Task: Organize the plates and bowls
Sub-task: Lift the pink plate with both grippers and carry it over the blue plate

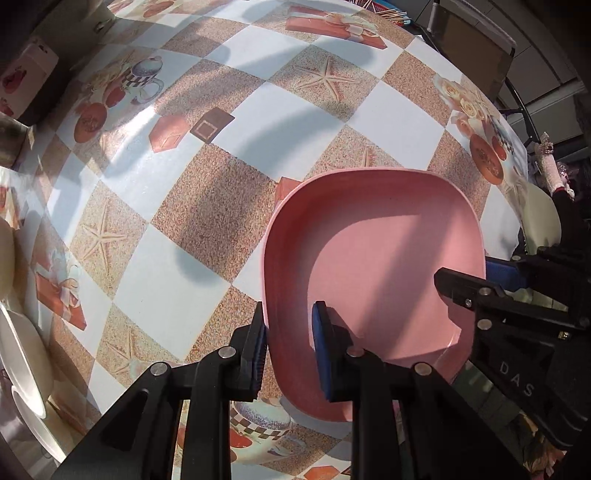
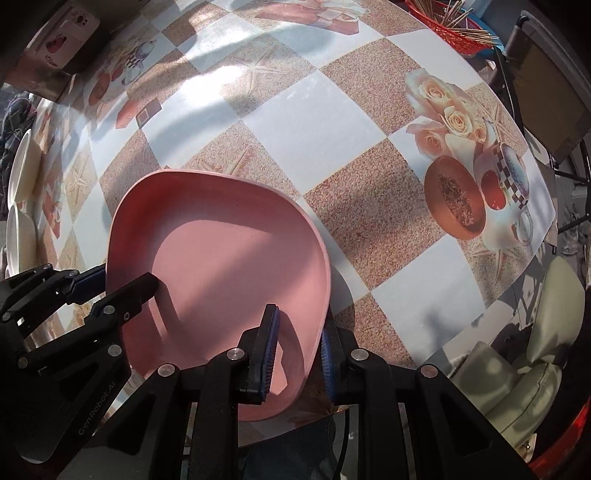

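A pink square plate (image 1: 373,258) with a raised rim is held tilted over the checkered tablecloth (image 1: 221,147). My left gripper (image 1: 290,350) straddles the plate's left rim, one blue pad outside and one inside, with a gap between pads and rim. My right gripper (image 2: 299,354) straddles the right rim of the same plate (image 2: 221,266) in the same way. Each gripper shows in the other's view: the right one (image 1: 480,280) at the plate's far side, the left one (image 2: 110,284) likewise. White plates and bowls (image 1: 22,350) stand at the far left.
A red basket of sticks (image 2: 450,26) sits at the table's far right. A card box (image 1: 26,77) lies far left. A cushioned chair (image 2: 535,332) stands by the table's right edge, a folding chair (image 2: 546,85) beyond it.
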Available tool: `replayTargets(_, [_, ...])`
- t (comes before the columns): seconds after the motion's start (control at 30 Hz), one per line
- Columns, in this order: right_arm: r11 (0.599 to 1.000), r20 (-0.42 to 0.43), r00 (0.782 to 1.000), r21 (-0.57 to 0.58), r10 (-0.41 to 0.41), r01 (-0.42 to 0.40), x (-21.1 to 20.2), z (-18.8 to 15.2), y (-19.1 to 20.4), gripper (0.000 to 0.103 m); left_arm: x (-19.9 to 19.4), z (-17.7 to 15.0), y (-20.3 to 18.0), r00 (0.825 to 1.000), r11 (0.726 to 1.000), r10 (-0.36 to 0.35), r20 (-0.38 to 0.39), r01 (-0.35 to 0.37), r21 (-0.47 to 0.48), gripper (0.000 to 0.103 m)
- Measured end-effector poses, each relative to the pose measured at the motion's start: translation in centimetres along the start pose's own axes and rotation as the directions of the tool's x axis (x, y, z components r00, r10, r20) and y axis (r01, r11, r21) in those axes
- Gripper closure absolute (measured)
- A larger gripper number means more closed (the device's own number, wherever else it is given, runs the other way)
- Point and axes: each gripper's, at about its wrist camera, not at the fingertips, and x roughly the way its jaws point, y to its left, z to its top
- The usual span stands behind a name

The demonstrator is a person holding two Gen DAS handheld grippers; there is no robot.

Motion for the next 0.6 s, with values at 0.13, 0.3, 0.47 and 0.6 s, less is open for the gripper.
replayTargets(0.13, [0.995, -0.009, 1.000, -0.096, -0.001, 0.000, 0.2, -0.6, 3.7, 0.080, 0.0, -3.1, 1.9, 1.000, 0.995, 0.018, -0.002, -0.018, -0.094, 0.077])
replayTargets(0.3, [0.978, -0.017, 1.000, -0.209, -0.007, 0.003, 0.5, -1.4, 8.2, 0.079, -0.1, -6.2, 4.2, 0.999, 0.981, 0.039, -0.014, -0.041, -0.189, 0.077])
replayTargets(0.47, [0.951, -0.028, 1.000, -0.311, -0.014, 0.005, 0.5, -2.3, 12.1, 0.079, 0.4, -10.1, 7.1, 0.998, 0.963, 0.063, -0.022, -0.066, -0.260, 0.077])
replayTargets(0.6, [0.924, -0.033, 0.999, -0.383, -0.022, 0.008, 0.4, -3.1, 15.2, 0.078, 0.2, -13.3, 8.9, 0.998, 0.944, 0.056, -0.027, -0.062, -0.325, 0.077])
